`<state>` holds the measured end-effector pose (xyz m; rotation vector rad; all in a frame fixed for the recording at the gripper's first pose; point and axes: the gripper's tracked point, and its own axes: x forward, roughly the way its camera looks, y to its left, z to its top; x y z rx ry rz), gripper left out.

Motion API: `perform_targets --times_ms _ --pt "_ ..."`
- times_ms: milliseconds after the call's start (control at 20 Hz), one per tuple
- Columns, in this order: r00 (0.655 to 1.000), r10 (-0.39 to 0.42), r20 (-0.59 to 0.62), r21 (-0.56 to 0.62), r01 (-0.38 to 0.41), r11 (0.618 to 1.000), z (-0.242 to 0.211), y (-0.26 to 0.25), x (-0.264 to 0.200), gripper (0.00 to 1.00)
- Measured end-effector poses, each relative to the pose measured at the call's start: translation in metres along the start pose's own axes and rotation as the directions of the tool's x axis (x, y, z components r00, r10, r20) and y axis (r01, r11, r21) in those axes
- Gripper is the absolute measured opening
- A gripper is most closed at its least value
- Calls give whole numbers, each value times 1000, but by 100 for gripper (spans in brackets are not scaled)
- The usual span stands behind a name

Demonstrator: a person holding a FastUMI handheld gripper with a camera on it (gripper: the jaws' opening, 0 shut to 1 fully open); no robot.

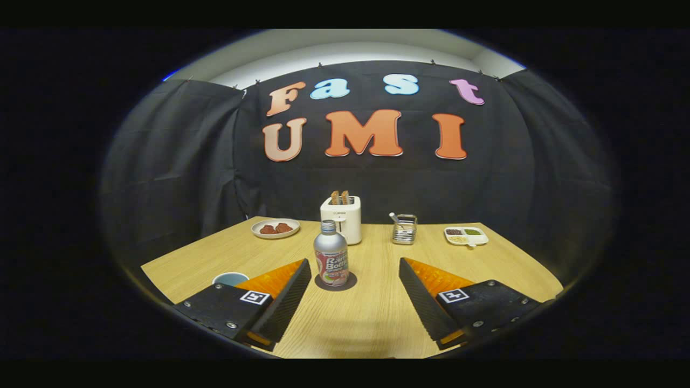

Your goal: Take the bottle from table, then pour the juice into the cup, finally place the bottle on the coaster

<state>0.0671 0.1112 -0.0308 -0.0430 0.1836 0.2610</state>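
Bottle (331, 258) on coaster (351, 282), before toaster (342, 218).

matt metal bottle (331, 259); wood-grain table (372, 312); ribbed black jaws apart.

- The gripper camera is riding just behind the black two-finger gripper (356, 293), looking forward along its widely parted fingers.
- It is sitting low over the light wooden table (372, 318), facing the booth's black cloth wall.
- The silver metal bottle (331, 260) is standing near, just ahead, with the white toaster (342, 219) farther behind it.
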Motion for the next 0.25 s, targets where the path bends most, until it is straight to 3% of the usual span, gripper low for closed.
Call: perform_targets --times_ms 250 --pt "998 -64 21 6 64 998 -2 -32 -41 98"
